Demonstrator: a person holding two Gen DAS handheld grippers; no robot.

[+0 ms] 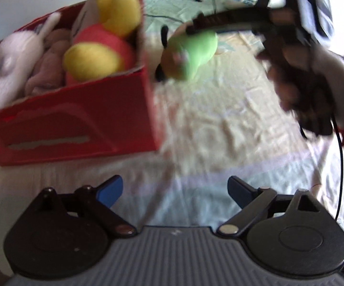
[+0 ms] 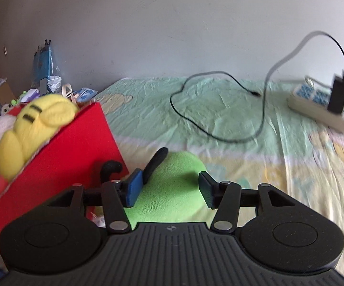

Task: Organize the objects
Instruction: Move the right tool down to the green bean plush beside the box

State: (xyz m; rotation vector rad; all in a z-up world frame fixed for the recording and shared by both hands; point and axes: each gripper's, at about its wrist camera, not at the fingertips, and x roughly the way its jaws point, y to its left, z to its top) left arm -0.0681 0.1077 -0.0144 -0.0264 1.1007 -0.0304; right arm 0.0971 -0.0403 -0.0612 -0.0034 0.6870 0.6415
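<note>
A green plush toy (image 1: pixel 195 52) (image 2: pixel 172 190) with black feelers lies just right of the red box (image 1: pixel 88 119) (image 2: pixel 72 147) on the bed sheet. My right gripper (image 2: pixel 169 186) (image 1: pixel 193 26) stands open astride it, and the pads do not visibly squeeze it. The box holds a yellow and red plush (image 1: pixel 117 7) (image 2: pixel 41 114), a white rabbit plush (image 1: pixel 12 54) and a brownish one. Over bare sheet in front of the box, my left gripper (image 1: pixel 174 188) is wide open with nothing between its fingers.
A white power strip (image 2: pixel 319 109) with a black adapter sits at the far right of the bed, and a black cable (image 2: pixel 195 124) loops across the green sheet. Cluttered bags and boxes (image 2: pixel 43 71) stand beyond the bed at the left. A hand (image 1: pixel 291 71) holds the right gripper.
</note>
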